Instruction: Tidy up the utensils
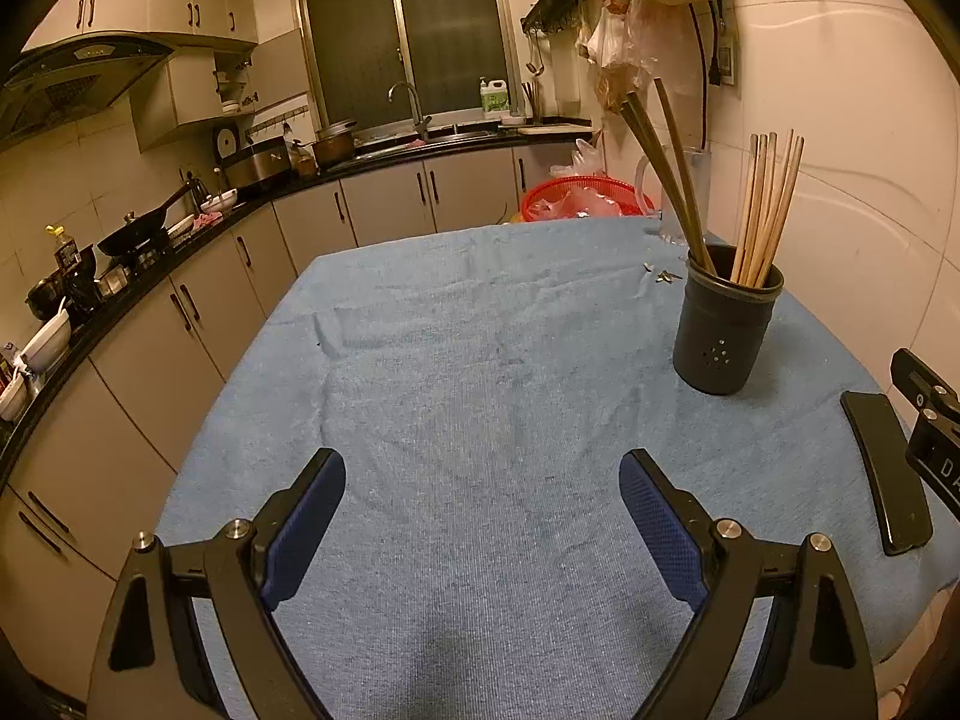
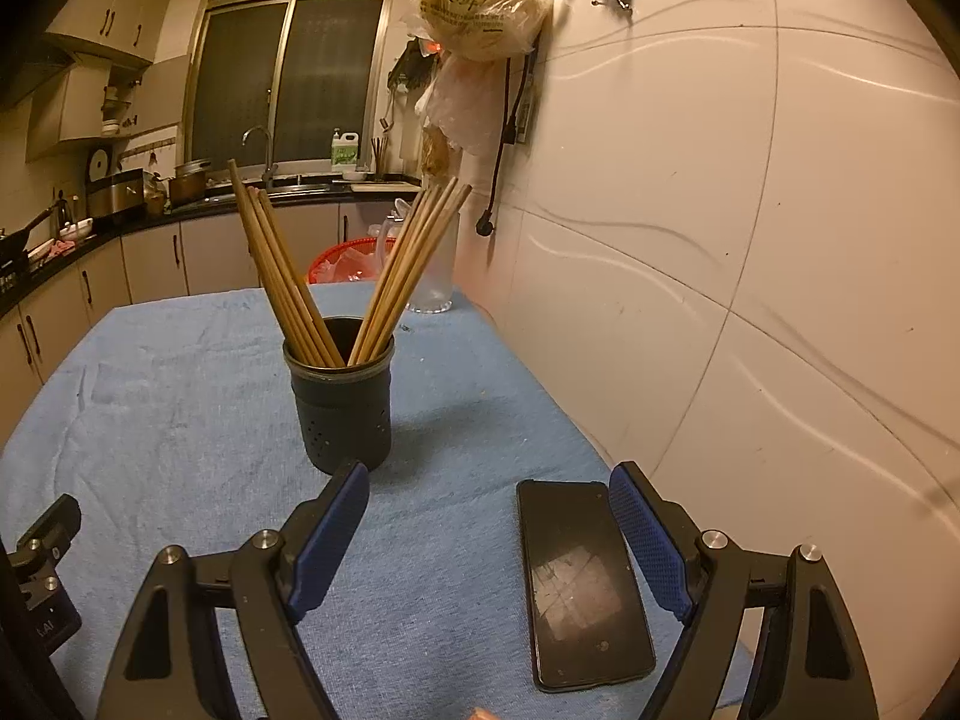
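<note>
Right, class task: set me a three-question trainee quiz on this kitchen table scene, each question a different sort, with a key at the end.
1. True or false: the chopsticks lie flat on the blue cloth.
2. Multiple choice: what lies on the cloth between the fingers of the right gripper? A) a spoon B) a phone C) a plate
3. Short answer: in what state is the left gripper, and what does it hold?

Key
1. False: they stand in the dark holder, in two bunches that lean apart.
2. B
3. Open, holding nothing; only cloth shows between its fingers.
</note>
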A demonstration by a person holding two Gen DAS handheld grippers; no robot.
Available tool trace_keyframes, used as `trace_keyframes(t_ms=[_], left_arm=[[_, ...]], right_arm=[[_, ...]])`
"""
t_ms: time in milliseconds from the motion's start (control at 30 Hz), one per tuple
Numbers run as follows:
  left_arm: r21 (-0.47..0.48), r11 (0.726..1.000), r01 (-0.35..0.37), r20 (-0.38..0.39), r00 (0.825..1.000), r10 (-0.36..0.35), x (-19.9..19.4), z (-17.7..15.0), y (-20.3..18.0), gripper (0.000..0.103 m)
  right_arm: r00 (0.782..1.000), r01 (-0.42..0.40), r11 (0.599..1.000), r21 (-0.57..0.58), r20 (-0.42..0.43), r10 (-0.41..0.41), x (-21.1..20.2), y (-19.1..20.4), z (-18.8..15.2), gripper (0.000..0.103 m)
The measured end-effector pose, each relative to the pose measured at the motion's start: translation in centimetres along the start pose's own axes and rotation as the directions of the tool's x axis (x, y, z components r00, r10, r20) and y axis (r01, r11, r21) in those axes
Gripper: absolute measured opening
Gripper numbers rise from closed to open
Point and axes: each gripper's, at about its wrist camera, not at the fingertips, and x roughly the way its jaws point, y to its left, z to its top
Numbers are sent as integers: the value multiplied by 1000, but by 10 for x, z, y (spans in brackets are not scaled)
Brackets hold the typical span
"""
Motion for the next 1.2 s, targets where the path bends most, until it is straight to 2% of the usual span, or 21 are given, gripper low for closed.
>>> trace_keyframes(t_ms=[1200], left_arm=[[5,1000,0,9,1000,0,-4,-2,-3,93]], right_arm=[[1000,0,1000,-12,-14,0,-2,2,-5,84]])
